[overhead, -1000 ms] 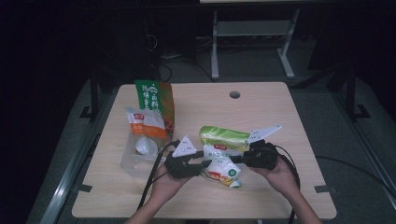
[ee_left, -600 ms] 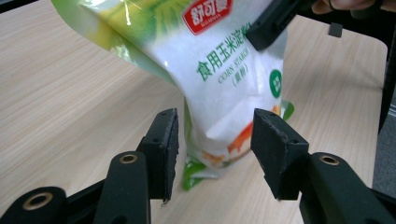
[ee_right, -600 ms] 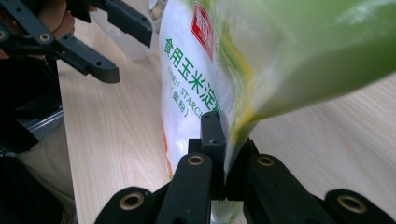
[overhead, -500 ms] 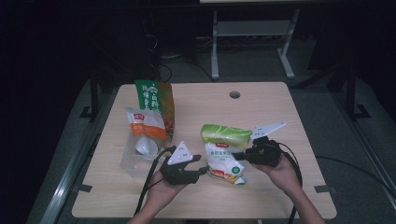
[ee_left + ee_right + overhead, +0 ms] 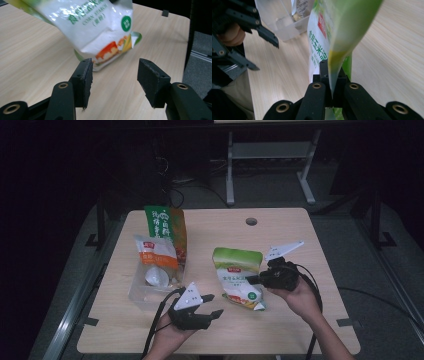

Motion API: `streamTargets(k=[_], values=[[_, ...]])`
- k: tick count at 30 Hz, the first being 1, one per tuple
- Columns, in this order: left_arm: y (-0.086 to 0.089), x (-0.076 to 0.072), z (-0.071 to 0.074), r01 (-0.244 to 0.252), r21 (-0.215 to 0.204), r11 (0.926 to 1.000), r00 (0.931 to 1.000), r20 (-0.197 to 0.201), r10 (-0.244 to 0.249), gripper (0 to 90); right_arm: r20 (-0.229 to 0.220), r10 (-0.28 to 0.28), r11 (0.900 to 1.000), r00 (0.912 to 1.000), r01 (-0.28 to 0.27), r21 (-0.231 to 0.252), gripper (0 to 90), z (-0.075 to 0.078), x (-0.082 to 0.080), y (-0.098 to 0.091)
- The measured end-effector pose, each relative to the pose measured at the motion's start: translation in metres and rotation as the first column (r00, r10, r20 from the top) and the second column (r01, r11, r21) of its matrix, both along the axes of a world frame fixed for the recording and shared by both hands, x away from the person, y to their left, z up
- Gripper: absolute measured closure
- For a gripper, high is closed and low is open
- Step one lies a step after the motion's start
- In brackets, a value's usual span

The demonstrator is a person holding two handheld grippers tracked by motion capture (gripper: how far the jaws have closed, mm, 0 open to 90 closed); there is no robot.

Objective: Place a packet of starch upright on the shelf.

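A white and green corn starch bag (image 5: 237, 275) stands tilted on the table, lifted by its right edge. My right gripper (image 5: 251, 280) is shut on that edge; in the right gripper view the jaws (image 5: 332, 82) pinch the bag's (image 5: 329, 32) green seam. My left gripper (image 5: 214, 305) sits near the front edge, left of the bag and apart from it. Its jaws have just been opening, with nothing between them. In the left gripper view the bag (image 5: 100, 25) hangs just beyond the open gripper (image 5: 115, 75).
A clear plastic box (image 5: 142, 292) at the left holds an orange and white pouch (image 5: 155, 255) and a tall green and orange bag (image 5: 167, 227). The wooden table (image 5: 300, 330) has a cable hole (image 5: 251, 221) at the back. Cables trail off the front edge.
My left gripper has drawn back to the left, away from the bag, with its jaws wider. My right gripper has risen a little and tipped the bag more upright.
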State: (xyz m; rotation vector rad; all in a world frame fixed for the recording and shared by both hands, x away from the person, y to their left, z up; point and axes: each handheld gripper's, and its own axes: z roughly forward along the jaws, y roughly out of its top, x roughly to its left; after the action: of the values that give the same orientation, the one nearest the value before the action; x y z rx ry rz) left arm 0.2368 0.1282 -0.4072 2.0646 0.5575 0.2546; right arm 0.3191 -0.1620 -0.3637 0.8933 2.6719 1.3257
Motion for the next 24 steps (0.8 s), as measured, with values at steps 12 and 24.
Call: streamTargets(k=[12, 24], values=[[0.005, -0.017, -0.011, 0.032, 0.000, 0.9995, 0.9995, 0.002, -0.032, 40.9, 0.007, 0.045, 0.9987, 0.9990, -0.045, 0.023, 89.8, 0.026, 0.012, 0.030], [0.000, -0.027, -0.017, 0.068, 0.013, 0.9976, 0.9976, 0.011, -0.069, 36.7, 0.028, 0.109, 0.9921, 0.9936, -0.111, 0.059, 89.8, 0.050, 0.022, 0.068]])
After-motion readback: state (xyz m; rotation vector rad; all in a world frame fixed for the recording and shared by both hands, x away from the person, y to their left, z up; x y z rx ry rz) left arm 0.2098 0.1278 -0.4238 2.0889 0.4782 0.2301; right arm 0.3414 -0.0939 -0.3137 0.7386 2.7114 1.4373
